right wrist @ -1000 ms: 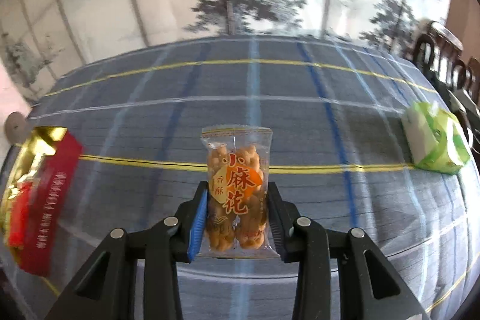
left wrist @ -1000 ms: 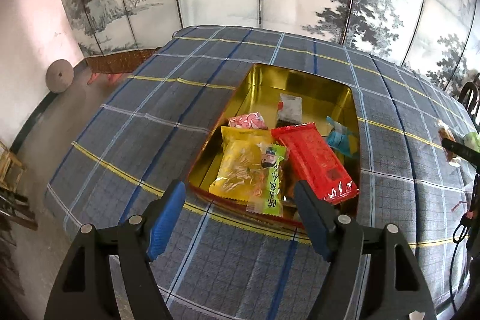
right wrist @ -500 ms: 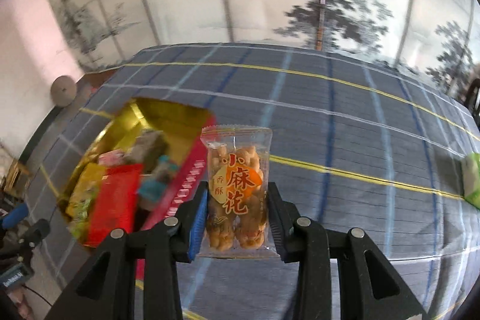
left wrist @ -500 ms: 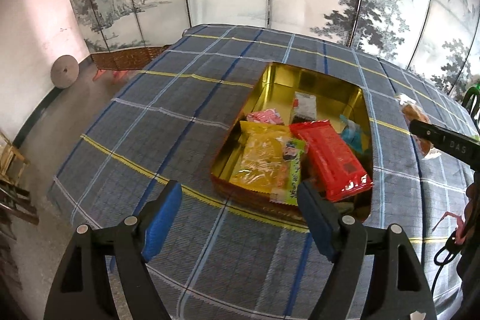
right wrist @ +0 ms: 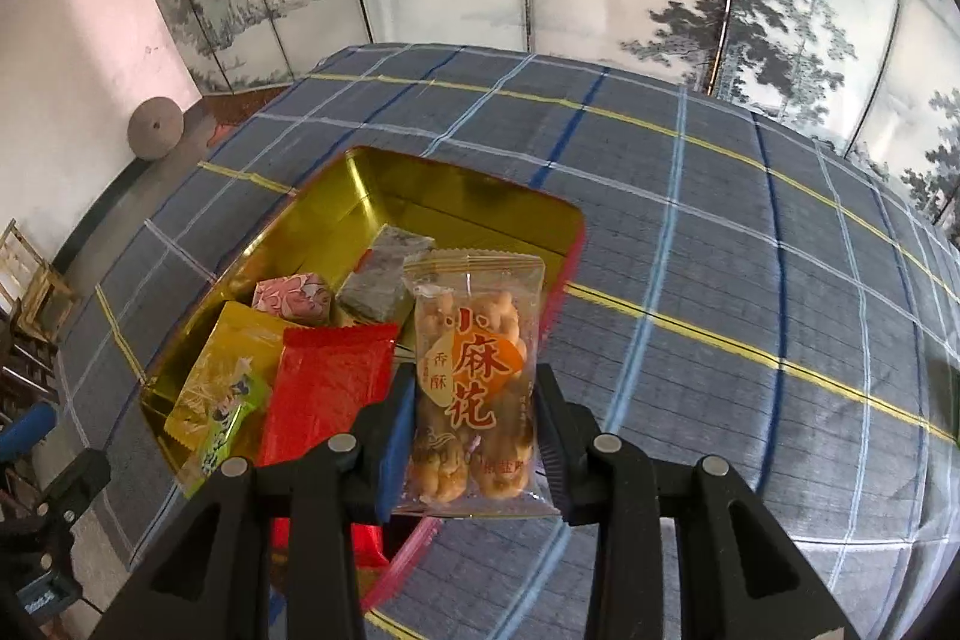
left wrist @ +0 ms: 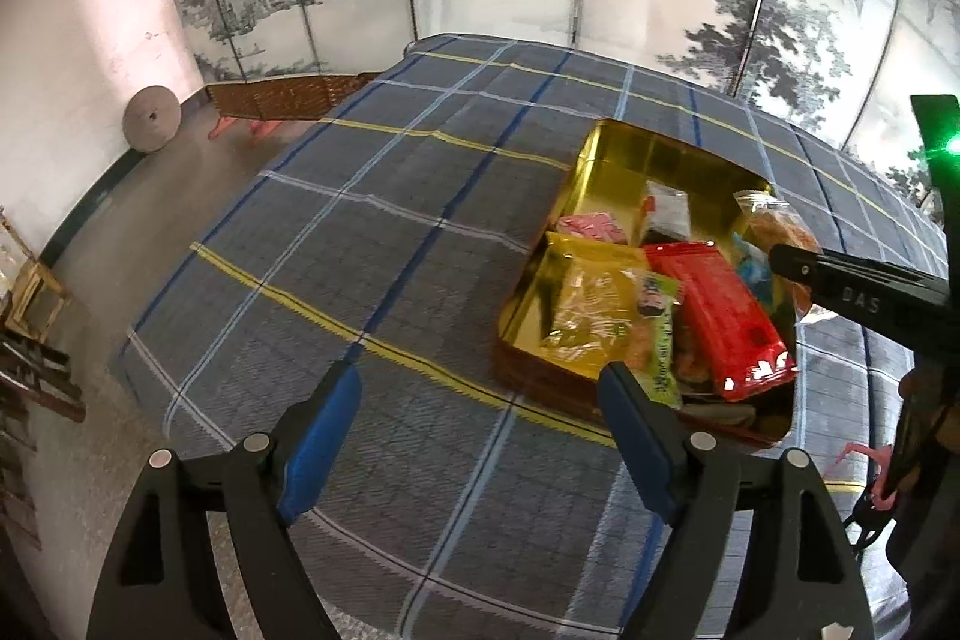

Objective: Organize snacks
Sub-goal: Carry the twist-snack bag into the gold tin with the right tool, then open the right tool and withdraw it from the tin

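Across the plaid-covered worktop [left wrist: 372, 232], the landmark is the gold tin [right wrist: 384, 184], and everything else is best placed against it. Judging by how things lie, the step in hand is delivery: the right tongs [right wrist: 474, 436] are clamped on a clear packet of fried twists [right wrist: 474, 376], held upright in the air above the tin's right-hand side, with no contact yet between packet and tin. The next move, as I read it, calls for lowering the packet toward the bare gold floor at the tin's far end, then parting the tongs so that it drops flat rather than catching on the red rim. Inside the tin, at its near end, lie a yellow pouch [right wrist: 222, 370] with a green packet [right wrist: 225, 430] partly over it and a red pouch [right wrist: 324, 388] beside them; toward the middle sit a small pink wrapped sweet [right wrist: 294, 298] and a grey wrapped bar [right wrist: 384, 280]. The left tongs [left wrist: 480, 436] hang wide and hold nothing, above the cloth just short of the tin's near left corner. Only the left wrist view shows the right tool from outside, reaching in over the tin's right edge with the packet at its tip, and a small blue packet [left wrist: 750, 268] by that edge. Only the right wrist view shows the packet's printed face and the firm side grip on it.
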`<state>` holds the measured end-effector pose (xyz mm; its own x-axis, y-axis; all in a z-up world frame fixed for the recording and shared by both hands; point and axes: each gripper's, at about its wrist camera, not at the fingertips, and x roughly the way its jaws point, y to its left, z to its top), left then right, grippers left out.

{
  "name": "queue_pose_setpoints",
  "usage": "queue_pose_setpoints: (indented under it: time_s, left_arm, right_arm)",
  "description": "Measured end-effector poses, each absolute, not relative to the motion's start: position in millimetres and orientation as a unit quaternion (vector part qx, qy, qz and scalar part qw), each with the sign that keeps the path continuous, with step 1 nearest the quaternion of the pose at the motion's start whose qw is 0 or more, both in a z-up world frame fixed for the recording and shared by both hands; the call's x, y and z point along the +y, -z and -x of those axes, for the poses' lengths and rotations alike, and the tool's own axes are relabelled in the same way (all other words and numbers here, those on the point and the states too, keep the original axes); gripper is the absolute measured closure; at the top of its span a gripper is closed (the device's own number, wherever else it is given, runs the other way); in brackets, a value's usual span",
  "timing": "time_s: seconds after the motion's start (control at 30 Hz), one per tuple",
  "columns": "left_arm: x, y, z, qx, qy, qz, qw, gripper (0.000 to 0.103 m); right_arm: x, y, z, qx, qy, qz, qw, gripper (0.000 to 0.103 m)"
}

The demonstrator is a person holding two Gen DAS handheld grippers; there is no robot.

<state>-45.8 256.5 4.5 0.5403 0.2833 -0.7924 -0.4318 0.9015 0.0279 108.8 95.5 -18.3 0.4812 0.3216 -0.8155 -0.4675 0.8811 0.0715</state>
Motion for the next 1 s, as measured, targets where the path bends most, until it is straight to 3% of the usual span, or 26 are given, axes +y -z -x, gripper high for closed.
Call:
queue_pose_setpoints:
  time_s: [0.63, 0.77, 1.0]
  left_arm:
    - [268, -7, 54, 0.437, -0.224, 0.091, 0.866, 0.022]
    - [266, -7, 55, 0.437, -0.222, 0.091, 0.867, 0.022]
    - [255, -8, 55, 0.439, -0.217, 0.086, 0.868, 0.022]
  right_arm:
    - [124, 31, -111, 0.457, -0.233, 0.085, 0.854, 0.064]
    - [122, 29, -109, 0.459, -0.239, 0.071, 0.853, 0.047]
    - [114, 10, -89, 0.428, -0.26, 0.059, 0.864, 0.034]
